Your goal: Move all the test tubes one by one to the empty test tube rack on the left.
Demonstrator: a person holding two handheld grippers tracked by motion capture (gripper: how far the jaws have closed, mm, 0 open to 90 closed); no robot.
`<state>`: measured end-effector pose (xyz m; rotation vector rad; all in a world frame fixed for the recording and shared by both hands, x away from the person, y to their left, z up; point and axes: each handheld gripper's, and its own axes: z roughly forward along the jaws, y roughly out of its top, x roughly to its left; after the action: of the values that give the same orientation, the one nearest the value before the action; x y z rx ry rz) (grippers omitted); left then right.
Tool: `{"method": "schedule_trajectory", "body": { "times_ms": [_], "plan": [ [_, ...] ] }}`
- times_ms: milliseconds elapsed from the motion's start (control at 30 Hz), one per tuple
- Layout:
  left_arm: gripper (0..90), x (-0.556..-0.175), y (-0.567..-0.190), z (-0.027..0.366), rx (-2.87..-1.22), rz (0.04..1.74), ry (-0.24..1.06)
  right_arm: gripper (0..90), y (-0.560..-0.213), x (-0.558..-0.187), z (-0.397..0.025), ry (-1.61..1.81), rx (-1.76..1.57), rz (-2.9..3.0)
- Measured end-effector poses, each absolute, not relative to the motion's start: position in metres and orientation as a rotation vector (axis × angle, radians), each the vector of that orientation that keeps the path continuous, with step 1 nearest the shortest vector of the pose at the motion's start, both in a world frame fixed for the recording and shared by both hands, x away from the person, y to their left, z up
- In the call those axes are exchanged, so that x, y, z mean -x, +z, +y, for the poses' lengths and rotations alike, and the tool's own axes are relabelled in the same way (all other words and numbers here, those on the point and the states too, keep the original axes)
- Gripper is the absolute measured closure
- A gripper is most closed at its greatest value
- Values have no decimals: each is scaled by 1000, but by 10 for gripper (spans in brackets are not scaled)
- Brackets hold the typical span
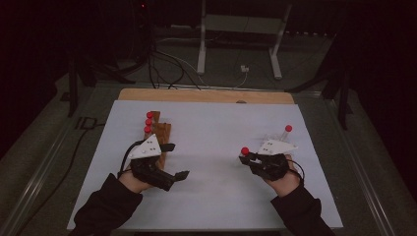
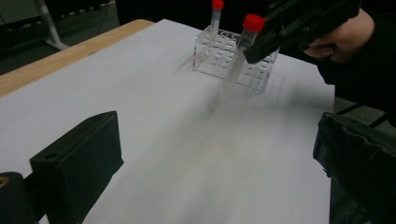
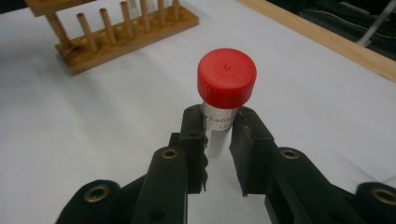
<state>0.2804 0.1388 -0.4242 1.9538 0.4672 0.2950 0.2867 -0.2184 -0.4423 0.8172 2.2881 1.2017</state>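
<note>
My right gripper (image 3: 218,135) is shut on a clear tube with a red cap (image 3: 226,77), held upright just below the cap. In the high view that tube (image 1: 244,151) is lifted over the white mat, left of a clear plastic rack (image 1: 274,141) that holds one other red-capped tube (image 1: 288,129). My left gripper (image 1: 176,161) stands open and empty beside a wooden rack (image 1: 162,130) with three red-capped tubes (image 1: 148,122). The left gripper view looks between its wide-apart jaws at the right gripper (image 2: 299,23), the tilted held tube (image 2: 243,46) and the clear rack (image 2: 233,63).
A white mat (image 1: 211,196) covers the table, with a wooden edge (image 1: 206,95) at the back. The wooden rack (image 3: 126,32) has several empty pegs. Cables and a metal stand (image 1: 241,29) lie on the dark floor beyond.
</note>
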Motion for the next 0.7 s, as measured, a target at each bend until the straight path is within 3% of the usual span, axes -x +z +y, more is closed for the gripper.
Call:
{"method": "schedule_trajectory", "body": {
  "times_ms": [700],
  "plan": [
    [49, -278, -421, 88, -1982, 333, 246, 752, -453, -275, -189, 1199, -709, 2419]
  ]
}}
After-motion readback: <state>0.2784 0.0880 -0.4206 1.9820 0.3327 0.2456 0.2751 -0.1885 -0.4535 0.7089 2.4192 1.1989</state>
